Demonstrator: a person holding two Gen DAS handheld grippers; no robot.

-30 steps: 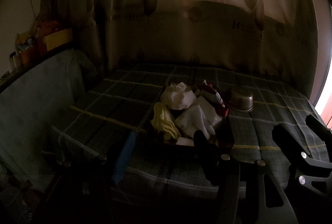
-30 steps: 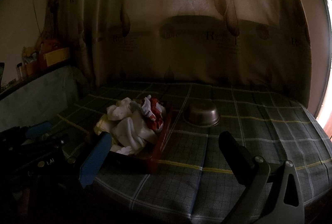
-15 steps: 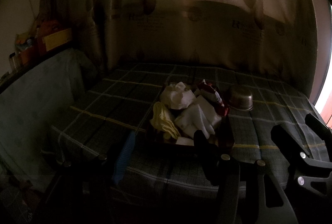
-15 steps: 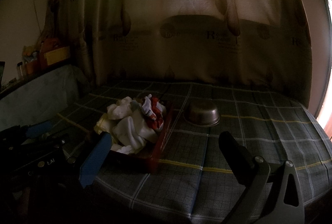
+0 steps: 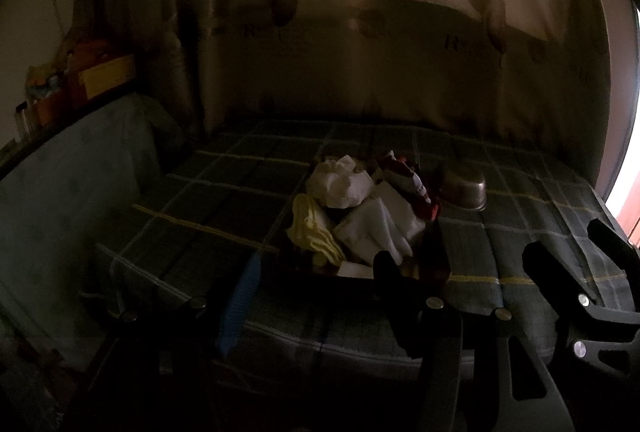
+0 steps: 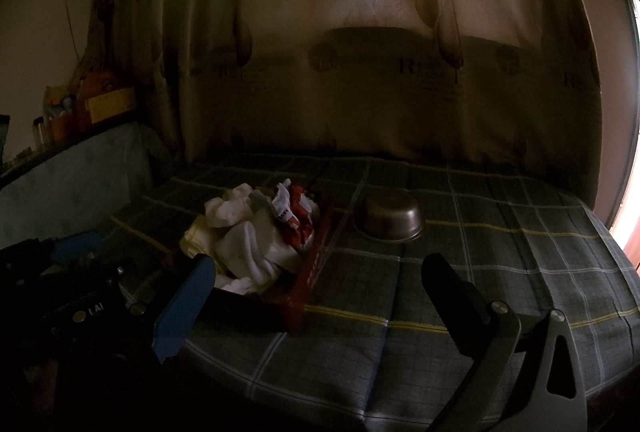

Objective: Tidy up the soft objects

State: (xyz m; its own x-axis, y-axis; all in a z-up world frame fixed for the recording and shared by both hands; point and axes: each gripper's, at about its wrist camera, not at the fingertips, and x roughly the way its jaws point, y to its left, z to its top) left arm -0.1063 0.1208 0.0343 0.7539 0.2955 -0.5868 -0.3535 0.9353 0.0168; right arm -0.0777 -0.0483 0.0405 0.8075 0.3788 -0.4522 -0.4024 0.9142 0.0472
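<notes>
Tongs (image 5: 316, 296) unmoved since earlier, spread wide before heaped socks (image 5: 372, 220)

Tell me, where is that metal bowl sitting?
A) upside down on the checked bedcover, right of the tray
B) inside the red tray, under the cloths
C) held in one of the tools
A: the metal bowl rests rim-down on the checked bedcover, apart from the red tray.
</notes>
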